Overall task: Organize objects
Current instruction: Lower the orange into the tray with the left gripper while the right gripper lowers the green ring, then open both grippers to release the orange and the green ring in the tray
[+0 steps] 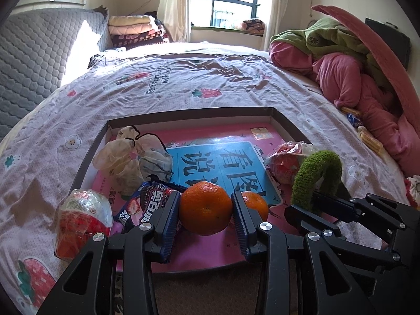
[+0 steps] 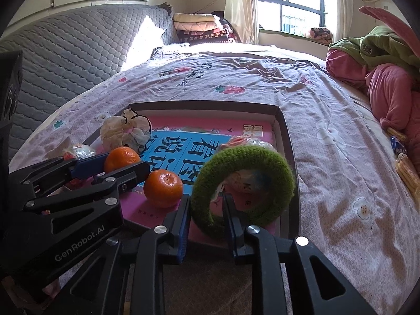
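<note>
A tangerine (image 1: 204, 208) is clamped between the left gripper (image 1: 206, 219) pads, low over the tray (image 1: 286, 123). The green knitted ring (image 2: 242, 186) sits in the right gripper (image 2: 206, 218), whose jaws stand slightly apart. The fruit is best lowered onto the book (image 1: 223, 157) before release, clear of the second tangerine (image 2: 163, 189).

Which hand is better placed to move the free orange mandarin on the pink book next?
Right. Its tool stands just beside the free mandarin, though the green knitted ring sits between its fingers. The left tool is occupied, clamped on the other mandarin.
</note>
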A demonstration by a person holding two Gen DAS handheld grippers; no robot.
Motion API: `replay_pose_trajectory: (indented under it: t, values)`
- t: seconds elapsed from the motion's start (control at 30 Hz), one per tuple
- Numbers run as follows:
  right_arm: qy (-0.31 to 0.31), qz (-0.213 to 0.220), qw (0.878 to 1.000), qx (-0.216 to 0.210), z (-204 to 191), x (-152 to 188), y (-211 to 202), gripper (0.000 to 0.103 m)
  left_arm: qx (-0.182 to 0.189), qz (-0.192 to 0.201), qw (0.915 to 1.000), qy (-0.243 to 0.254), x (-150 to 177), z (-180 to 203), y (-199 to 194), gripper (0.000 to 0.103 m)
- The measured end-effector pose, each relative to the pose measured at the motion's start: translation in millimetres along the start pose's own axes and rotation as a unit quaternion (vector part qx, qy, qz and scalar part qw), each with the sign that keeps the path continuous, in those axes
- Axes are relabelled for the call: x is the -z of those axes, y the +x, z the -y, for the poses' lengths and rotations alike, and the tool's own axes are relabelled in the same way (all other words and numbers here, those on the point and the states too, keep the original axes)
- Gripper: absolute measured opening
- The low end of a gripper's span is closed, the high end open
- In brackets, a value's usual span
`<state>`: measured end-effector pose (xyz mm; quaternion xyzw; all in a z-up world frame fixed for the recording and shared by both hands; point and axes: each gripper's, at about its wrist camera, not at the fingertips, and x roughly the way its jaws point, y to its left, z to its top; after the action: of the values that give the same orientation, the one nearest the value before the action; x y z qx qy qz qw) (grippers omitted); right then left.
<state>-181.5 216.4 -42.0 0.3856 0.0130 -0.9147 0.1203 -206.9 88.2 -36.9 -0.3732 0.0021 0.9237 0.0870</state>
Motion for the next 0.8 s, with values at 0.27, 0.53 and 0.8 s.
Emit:
replay_pose_trajectory:
  t: [0.27,0.53,0.8]
  values:
    - [0.011,0.000,1.000,0.002,3.9,1.7,-5.1,0.037,0.001,-0.002,1.0000,0.002,2.2,1.2,-1.4,0.042]
    - [0.009,0.001,1.000,0.005,3.1,2.4,-9.7,0.037,0.001,-0.003,1.0000,0.001,4.0,-0.8,-3.8,0.042]
    - [0.007,0.001,1.000,0.010,1.0,2.6,-12.5,0.038,0.001,-0.003,1.0000,-0.001,7.3,-0.7,-9.0,0.042]
